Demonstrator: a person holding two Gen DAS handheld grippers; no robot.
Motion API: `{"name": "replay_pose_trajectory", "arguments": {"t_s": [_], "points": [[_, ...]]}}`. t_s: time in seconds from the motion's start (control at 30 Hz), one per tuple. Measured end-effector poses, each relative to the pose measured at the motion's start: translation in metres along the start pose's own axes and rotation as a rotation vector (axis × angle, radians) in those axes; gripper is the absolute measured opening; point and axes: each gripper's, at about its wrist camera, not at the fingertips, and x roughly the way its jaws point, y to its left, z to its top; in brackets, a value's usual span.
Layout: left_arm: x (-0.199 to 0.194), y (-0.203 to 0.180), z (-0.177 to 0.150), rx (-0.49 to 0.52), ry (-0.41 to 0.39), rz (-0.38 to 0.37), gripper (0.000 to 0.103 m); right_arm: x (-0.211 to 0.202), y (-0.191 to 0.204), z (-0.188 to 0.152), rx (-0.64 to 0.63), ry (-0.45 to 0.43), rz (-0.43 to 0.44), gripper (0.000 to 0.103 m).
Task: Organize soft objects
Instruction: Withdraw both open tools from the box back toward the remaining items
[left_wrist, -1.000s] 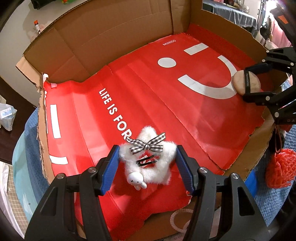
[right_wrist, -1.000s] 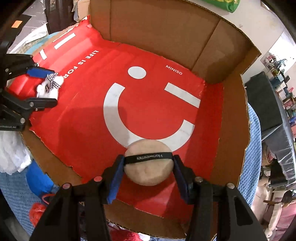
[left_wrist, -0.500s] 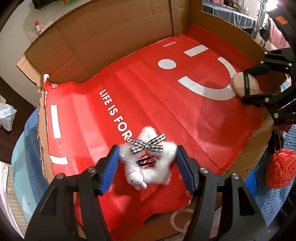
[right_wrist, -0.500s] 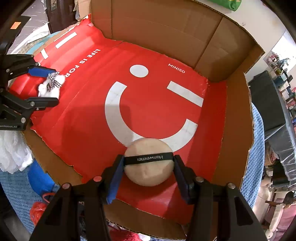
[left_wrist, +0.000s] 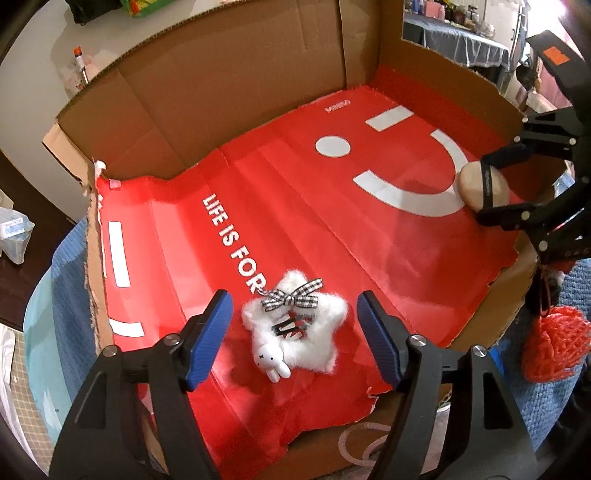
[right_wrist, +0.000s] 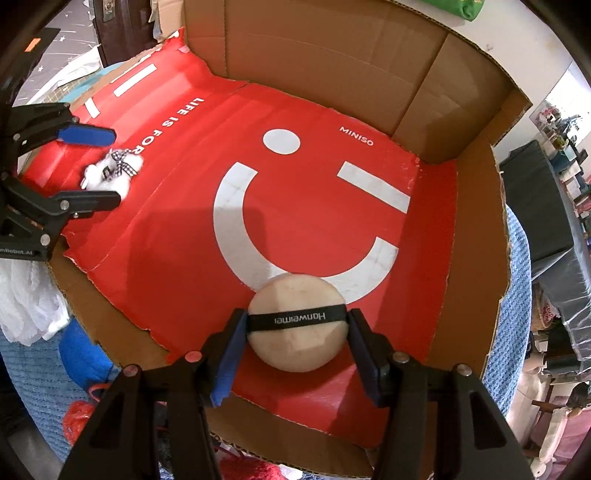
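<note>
Both soft things lay on the red paper sheet (left_wrist: 332, 229) lining the cardboard box (left_wrist: 221, 92), well apart, probably so each keeps its own place. The white plush star (left_wrist: 295, 328) rested near the front edge. The left hand-held gripper (left_wrist: 295, 332) had just been opening; its blue pads (left_wrist: 210, 332) stood clear of the star on both sides, so it held nothing. The right hand-held gripper (right_wrist: 295, 339) was at the round beige puff (right_wrist: 299, 339), pads against its strap ends; I judge it a light grip.

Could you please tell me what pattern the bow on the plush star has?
Black-and-white gingham check on the bow; clearest in the left wrist view.
</note>
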Motion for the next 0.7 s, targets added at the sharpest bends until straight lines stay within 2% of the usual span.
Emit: {"name": "replay_pose_trajectory", "arguments": {"t_s": [0.27,0.37,0.43,0.57,0.7], "points": [[-0.015,0.006,0.0,-0.037,-0.049,-0.013,0.071,-0.007,-0.002,0.002,0.02,-0.013,0.012,0.061],[-0.025,0.011,-0.002,-0.069,-0.075,-0.038,0.073,-0.016,-0.002,0.001,0.031,-0.031,0.018,0.067],[-0.037,0.013,-0.003,-0.098,-0.114,-0.051,0.077,-0.025,-0.001,0.0,0.035,-0.056,0.006,0.076],[-0.066,0.014,-0.009,-0.146,-0.205,-0.079,0.077,-0.056,0.003,-0.003,0.054,-0.138,0.016,0.076],[-0.104,0.006,-0.023,-0.173,-0.321,-0.072,0.088,-0.089,0.008,-0.01,0.072,-0.24,0.017,0.087]]}}
